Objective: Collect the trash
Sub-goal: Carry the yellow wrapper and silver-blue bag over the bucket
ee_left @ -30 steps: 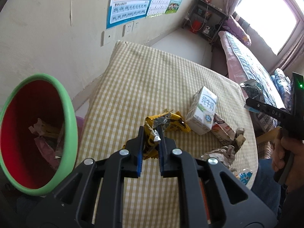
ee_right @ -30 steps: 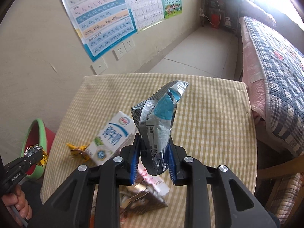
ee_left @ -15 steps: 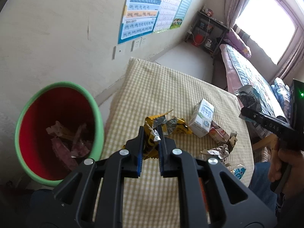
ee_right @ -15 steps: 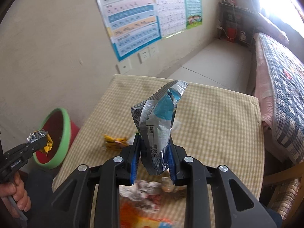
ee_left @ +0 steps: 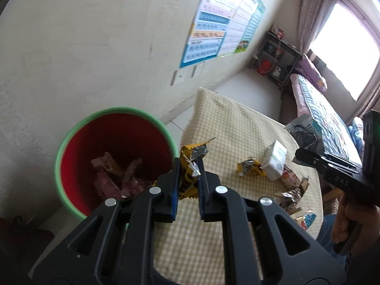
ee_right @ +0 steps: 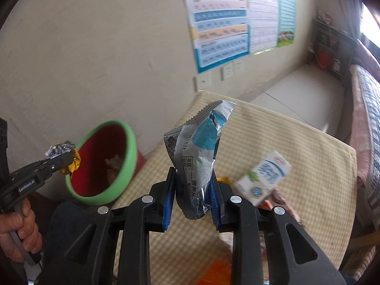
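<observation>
My left gripper (ee_left: 187,166) is shut on a crumpled yellow wrapper (ee_left: 190,163), held at the near rim of a red bin with a green rim (ee_left: 114,114) that stands left of the table and holds several scraps. In the right wrist view the same bin (ee_right: 129,147) shows at the left, with the left gripper (ee_right: 64,158) and its yellow wrapper at the rim. My right gripper (ee_right: 192,182) is shut on a silver and blue snack bag (ee_right: 199,147), held over the checked table (ee_right: 273,130). A white milk carton (ee_left: 275,163) stands on the table.
Another yellow wrapper (ee_left: 249,168), a flattened red carton (ee_left: 291,178), crumpled paper (ee_left: 288,196) and a small blue packet (ee_left: 307,218) lie on the table's right part. A wall with posters (ee_left: 213,38) is behind, a bed (ee_left: 327,104) to the right.
Both grippers swung left toward the bin with their loads still held. The bin now sits nearer the middle of the left wrist view, and the table trash has slid to the right.
</observation>
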{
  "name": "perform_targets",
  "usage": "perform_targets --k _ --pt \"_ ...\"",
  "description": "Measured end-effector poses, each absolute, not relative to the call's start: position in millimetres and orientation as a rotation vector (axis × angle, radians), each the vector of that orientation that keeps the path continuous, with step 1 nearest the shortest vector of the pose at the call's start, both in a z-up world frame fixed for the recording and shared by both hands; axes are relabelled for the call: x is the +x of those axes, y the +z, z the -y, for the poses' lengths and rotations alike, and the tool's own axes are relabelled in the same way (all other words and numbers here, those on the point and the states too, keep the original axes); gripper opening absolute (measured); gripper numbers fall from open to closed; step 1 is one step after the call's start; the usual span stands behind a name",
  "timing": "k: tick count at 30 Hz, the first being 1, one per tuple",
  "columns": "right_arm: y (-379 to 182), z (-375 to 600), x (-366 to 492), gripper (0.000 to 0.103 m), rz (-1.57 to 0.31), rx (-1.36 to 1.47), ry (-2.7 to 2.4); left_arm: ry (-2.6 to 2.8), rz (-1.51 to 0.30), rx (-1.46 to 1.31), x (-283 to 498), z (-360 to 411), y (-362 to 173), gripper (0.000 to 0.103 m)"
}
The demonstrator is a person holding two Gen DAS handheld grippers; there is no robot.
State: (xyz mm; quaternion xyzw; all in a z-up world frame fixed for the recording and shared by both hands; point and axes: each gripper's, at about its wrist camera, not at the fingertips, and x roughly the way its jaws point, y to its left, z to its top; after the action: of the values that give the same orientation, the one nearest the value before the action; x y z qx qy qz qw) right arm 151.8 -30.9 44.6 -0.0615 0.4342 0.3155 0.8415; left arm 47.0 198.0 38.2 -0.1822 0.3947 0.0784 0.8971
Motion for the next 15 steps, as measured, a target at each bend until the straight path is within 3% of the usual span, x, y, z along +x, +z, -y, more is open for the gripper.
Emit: perform_targets --k 15 --pt "41.6 -66.6 128.1 0.026 -0.923 -0.213 0.837 0.256 -0.800 -0.449 24.3 -264.5 36.4 0.012"
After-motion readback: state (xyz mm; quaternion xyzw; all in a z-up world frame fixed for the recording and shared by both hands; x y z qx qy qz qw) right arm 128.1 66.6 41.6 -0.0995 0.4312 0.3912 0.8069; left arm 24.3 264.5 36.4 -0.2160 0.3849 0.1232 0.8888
